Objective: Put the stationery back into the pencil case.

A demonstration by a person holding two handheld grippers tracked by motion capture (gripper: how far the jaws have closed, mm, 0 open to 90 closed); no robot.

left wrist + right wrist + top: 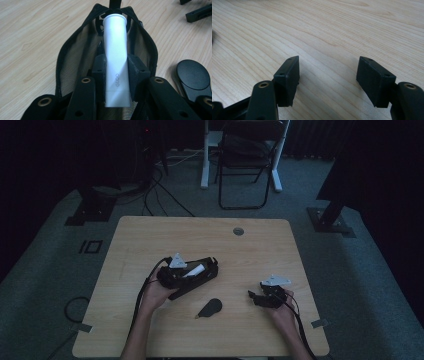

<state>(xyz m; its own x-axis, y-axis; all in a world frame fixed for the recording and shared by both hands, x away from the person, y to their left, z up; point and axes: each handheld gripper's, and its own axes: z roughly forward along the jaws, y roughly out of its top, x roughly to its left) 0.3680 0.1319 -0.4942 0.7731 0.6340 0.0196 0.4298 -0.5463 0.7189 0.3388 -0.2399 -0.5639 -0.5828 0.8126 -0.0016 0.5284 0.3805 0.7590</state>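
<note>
Step in hand: placing the white glue stick (115,57) into the open black mesh pouch (75,50); judged as mid-insertion, the tube's far end over the pouch mouth.
Left gripper (116,72): pads clamped on the tube's lower half, one pad on each side; nothing else between them.
Right gripper (328,75): jaws standing wide apart, nothing between them, bare table (332,30) below; in the high view it (256,296) rests near the table's right near area, well apart from the pouch.
Location of tube: in the high view, left of table centre, lying along the pouch (197,275), held by the left gripper (186,272).
Technique: keep the tube parallel to the zip opening and advance it along the pouch's long axis; release only once the tube rests on the mesh floor. Judged risk: the tube's flared far rim may catch the zip teeth or the pull at the far end.
Support: the idle right gripper could pin the pouch's edge if the fabric drags.
Tube material: smooth matte white plastic, cylindrical, flared rim at the far end, faint embossed lettering near the cap seam; likely slippery under hard pads.
Pouch material: soft black mesh, semi-transparent, bordered by a toothed zip; slack, easily deformed.
Nearby item: a dark, rounded flat tool (210,308) lies near the pouch, on the near side.
Table surface: pale wood-grain laminate, flat, low sheen.
</note>
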